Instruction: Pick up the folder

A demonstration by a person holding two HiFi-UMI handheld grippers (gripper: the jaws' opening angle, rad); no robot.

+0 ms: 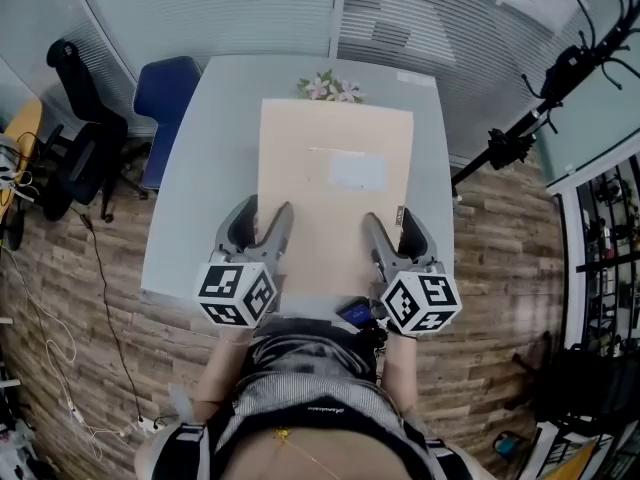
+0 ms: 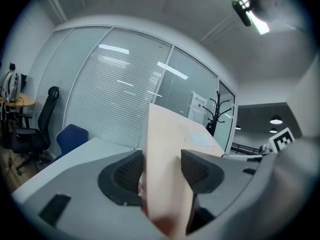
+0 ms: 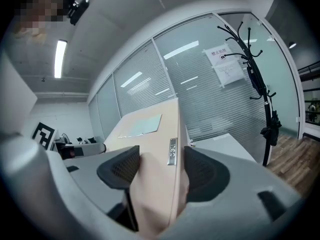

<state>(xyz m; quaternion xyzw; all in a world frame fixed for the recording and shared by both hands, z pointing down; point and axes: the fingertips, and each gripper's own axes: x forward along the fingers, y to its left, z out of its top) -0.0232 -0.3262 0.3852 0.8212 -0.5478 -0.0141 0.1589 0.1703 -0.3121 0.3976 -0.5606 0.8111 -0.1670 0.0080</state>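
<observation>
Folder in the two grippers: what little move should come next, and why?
Probably lift both sides a little higher, evenly. The left gripper and right gripper each have their jaws shut on one near side of the folder, which seems to hang just above the table; uneven lifting might tilt or twist it.

Head cam: above the folder (image 1: 335,193), looks steeply down, sees whole table (image 1: 190,198). Cam on left gripper (image 1: 266,210): hard against folder's near-left edge, faces along it twd glass wall (image 1: 200,8). Cam on right gripper (image 1: 390,218): same, near-right edge. All 3 share folder + glass wall behind it.
</observation>
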